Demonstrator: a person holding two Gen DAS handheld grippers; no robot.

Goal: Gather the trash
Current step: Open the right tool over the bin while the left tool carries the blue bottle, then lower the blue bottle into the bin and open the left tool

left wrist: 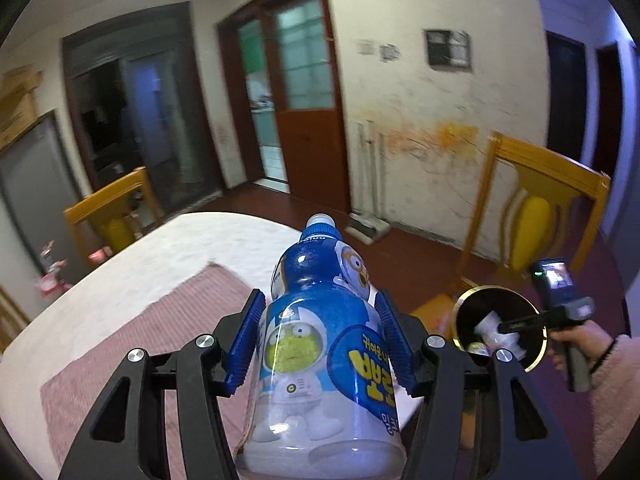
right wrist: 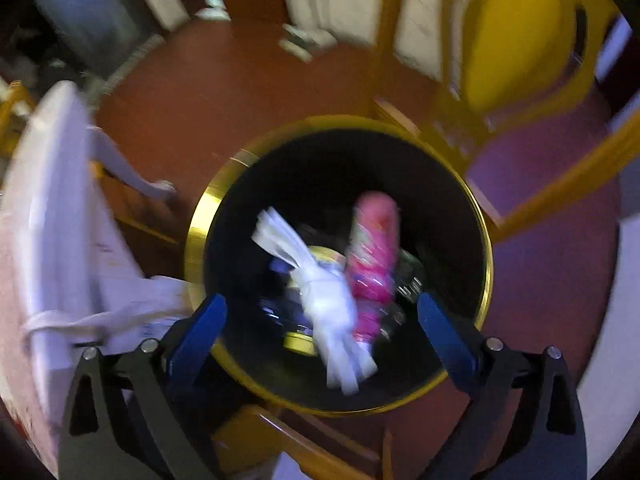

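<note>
A blue plastic drink bottle with cartoon figures on its label lies along my left gripper, cap pointing away; the blue pads are shut on its sides. It hangs over the table's right edge. To the right stands a black trash bin with a gold rim. My right gripper points down into that bin, open, with nothing pressed between its fingers. Below it, blurred, are a crumpled white paper, a pink bottle and a yellow tin. Whether the paper rests or falls I cannot tell.
A round table with a white cloth and a pink mat lies to the left. Yellow wooden chairs stand close to the bin and behind the table. A person's hand holds the right gripper's handle. The floor is red-brown.
</note>
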